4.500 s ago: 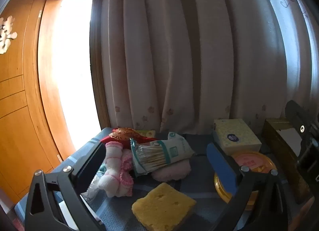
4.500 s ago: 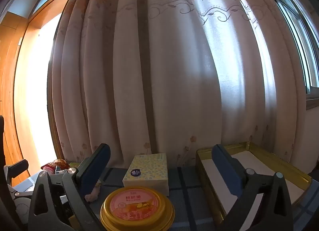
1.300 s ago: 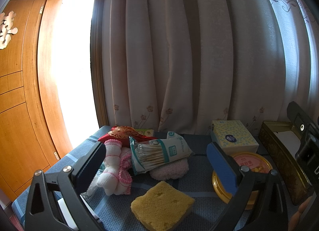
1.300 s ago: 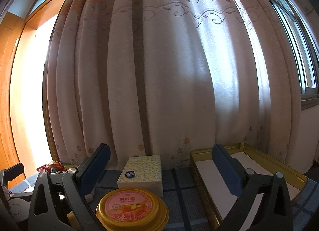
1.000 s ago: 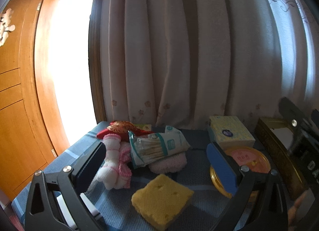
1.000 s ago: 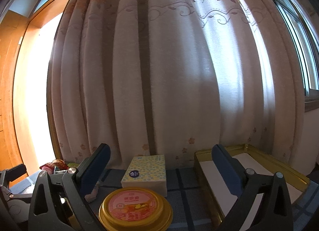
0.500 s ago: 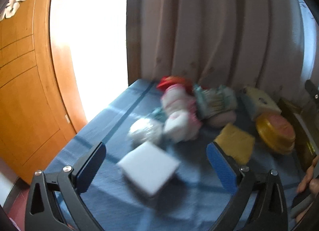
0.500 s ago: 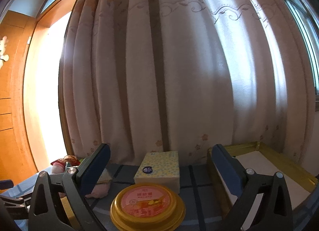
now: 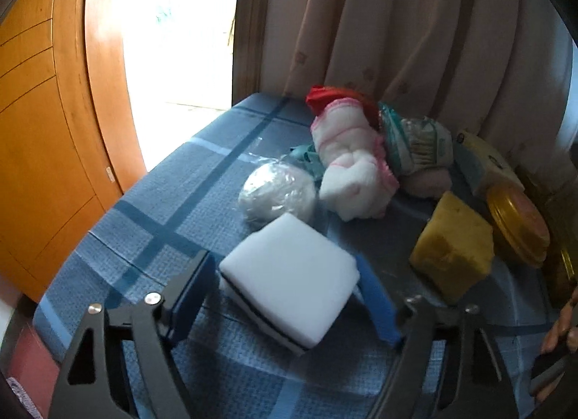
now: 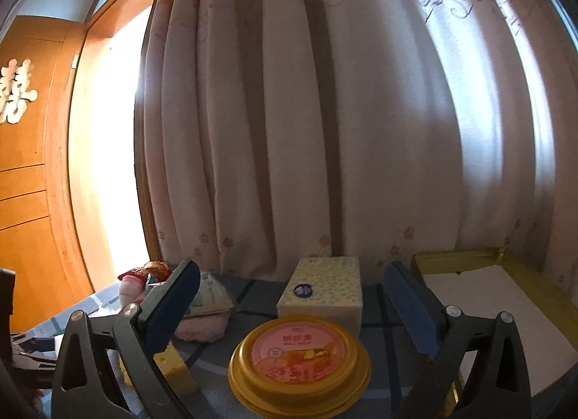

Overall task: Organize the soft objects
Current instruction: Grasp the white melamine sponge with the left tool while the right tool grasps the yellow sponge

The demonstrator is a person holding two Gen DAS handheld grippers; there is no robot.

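Blue plaid tabletop point(image 9: 151, 209) by the curtain.
The left gripper point(image 9: 285, 290) has swung down, fingers now straddling the white sponge point(image 9: 289, 274) near the front edge, not clenched; right gripper point(image 10: 292, 296) hovers released.

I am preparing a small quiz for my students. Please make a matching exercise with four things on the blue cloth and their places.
Things
1. white sponge
2. yellow sponge
3. round gold tin
4. tissue box

Places
A. behind the round gold tin
B. between the left tongs' fingers
C. in front of the right tongs
D. right of the white sponge

Pairs: 1-B, 2-D, 3-C, 4-A
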